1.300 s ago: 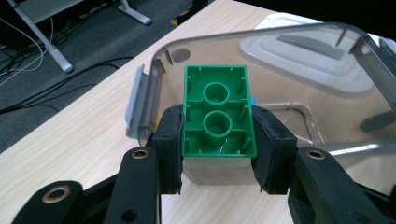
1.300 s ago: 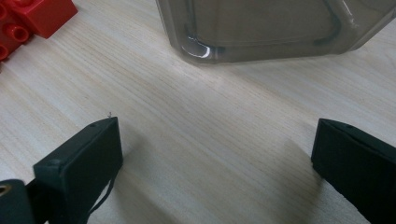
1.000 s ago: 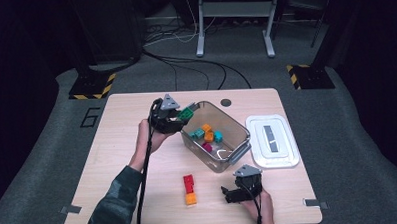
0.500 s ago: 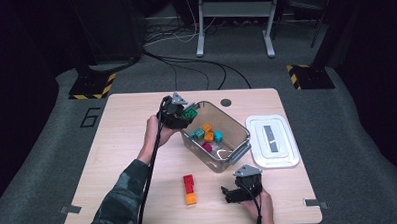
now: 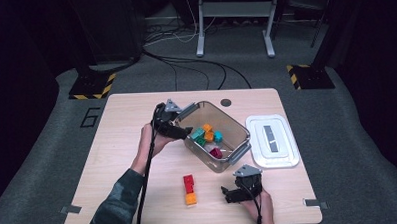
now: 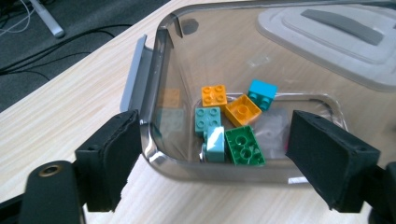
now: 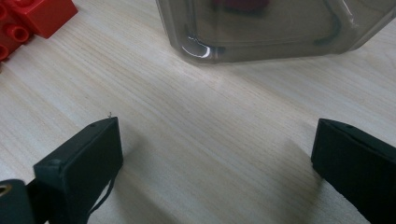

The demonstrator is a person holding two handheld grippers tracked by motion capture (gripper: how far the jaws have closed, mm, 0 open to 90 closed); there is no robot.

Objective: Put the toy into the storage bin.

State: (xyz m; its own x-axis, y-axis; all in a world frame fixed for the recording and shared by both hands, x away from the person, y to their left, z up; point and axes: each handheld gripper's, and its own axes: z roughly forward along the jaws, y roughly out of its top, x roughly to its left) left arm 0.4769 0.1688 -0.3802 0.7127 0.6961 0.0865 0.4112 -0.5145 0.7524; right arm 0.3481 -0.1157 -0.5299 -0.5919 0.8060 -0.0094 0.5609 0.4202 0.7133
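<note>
**Operator:** Table (image 5: 118, 160) first: light wood, centre of the high view. Is anything readable?

**Inspector:** One marking, a large "6" (image 5: 89, 117) on the grey floor at the table's left edge. Nothing legible on the white lid (image 5: 271, 141), which lies flat at centre right, just beside the clear bin (image 5: 237, 136).

**Operator:** Bin position relative to the left gripper (image 5: 183, 130)?

**Inspector:** The bin sits mid-table. In the left gripper view its near corner stands between the two black pads (image 6: 112, 158); neither pad presses the wall. The jaws have just been opening and are released, nothing held.

**Operator:** Bin contents?

**Inspector:** Counted in the left gripper view: two orange bricks (image 6: 242, 109), two teal bricks (image 6: 208, 119), one turquoise brick (image 6: 262, 94), one green brick (image 6: 243, 145). The high view adds a magenta brick (image 5: 216, 152).

**Operator:** Right gripper (image 5: 228, 195)?

**Inspector:** Lower centre, resting on the table, jaws spread wide over bare wood, unloaded. Left of it lies one stacked bar (image 5: 189, 189): two red bricks, one orange.
</note>
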